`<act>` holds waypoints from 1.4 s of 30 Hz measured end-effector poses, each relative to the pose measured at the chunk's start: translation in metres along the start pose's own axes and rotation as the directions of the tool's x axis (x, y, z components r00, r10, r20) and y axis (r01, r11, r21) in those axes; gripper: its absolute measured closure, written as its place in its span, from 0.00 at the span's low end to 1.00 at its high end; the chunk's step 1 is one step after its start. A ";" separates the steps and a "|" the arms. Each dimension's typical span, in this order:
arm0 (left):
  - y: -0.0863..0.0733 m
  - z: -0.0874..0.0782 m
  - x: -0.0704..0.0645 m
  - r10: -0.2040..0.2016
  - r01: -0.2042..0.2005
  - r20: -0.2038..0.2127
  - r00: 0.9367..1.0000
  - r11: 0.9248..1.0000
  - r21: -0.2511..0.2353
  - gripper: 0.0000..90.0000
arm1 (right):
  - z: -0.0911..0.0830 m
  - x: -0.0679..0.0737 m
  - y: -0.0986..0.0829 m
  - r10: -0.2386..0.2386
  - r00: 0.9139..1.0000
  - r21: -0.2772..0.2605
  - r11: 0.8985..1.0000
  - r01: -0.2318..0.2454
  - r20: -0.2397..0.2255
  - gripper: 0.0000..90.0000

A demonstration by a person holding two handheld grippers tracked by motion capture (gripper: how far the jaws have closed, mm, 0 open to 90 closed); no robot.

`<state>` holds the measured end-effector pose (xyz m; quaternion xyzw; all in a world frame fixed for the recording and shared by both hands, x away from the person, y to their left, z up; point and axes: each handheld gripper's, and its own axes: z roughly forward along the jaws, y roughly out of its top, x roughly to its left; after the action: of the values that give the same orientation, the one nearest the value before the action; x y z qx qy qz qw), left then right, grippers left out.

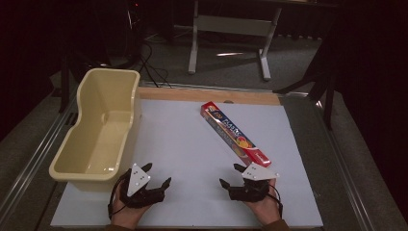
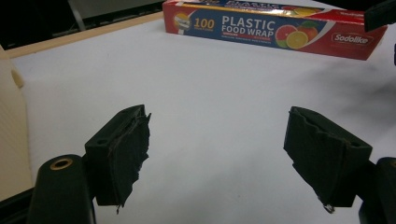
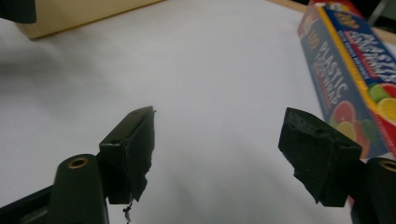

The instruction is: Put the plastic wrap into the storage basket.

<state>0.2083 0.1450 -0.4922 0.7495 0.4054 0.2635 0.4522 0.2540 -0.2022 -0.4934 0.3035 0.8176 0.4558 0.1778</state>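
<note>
Plastic food wrap box [image 1: 235,134] lies flat on the white sheet [image 1: 183,144], running on a slant from upper centre of the high view down toward lower right, its near red end just beside your right claw [image 1: 236,175]. That claw is released, jaws spread wide with nothing between them, and in the right gripper view the box [image 3: 355,88] runs along the right edge of the frame, off to the side of the gap. Your left claw [image 1: 158,174] is released too, jaws wide and empty; in the left gripper view the box [image 2: 275,29] sits across the top of the frame, well apart.

Likely trouble from here: the box is long, light and slick, so a grip taken at the very end could let it swing or slide out, and a jaw brushing its side may push it across the sheet instead of catching it. Squeezing hard might crush the cardboard.

Room is good. Bare sheet stretches between the two claws and left of the box. A cream tub [image 1: 98,130] stands at the left of the frame, its near wall close to your left claw, so mind that rim. The worktop [image 1: 211,95] shows a wooden strip past the box's far end.
</note>
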 end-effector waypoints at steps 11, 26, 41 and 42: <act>-0.001 0.003 -0.001 -0.004 0.004 -0.002 1.000 1.000 0.005 0.24 | 0.013 -0.001 0.026 -0.006 0.999 -0.020 1.000 0.005 -0.033 0.27; -0.001 0.002 0.000 -0.017 0.017 -0.004 1.000 1.000 -0.003 0.24 | 0.057 -0.020 0.081 -0.052 0.998 -0.026 0.998 0.051 -0.033 0.28; -0.001 0.001 0.001 -0.021 0.021 -0.005 1.000 1.000 -0.009 0.25 | 0.090 -0.071 0.097 -0.013 1.000 0.038 0.999 0.012 0.028 0.36; -0.001 0.001 0.000 -0.020 0.020 -0.005 1.000 1.000 -0.008 0.25 | 0.091 -0.076 0.096 -0.003 0.999 0.046 0.999 0.001 0.038 0.36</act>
<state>0.2087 0.1452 -0.4932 0.7430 0.4129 0.2626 0.4567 0.3955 -0.1556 -0.4577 0.3153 0.8246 0.4308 0.1869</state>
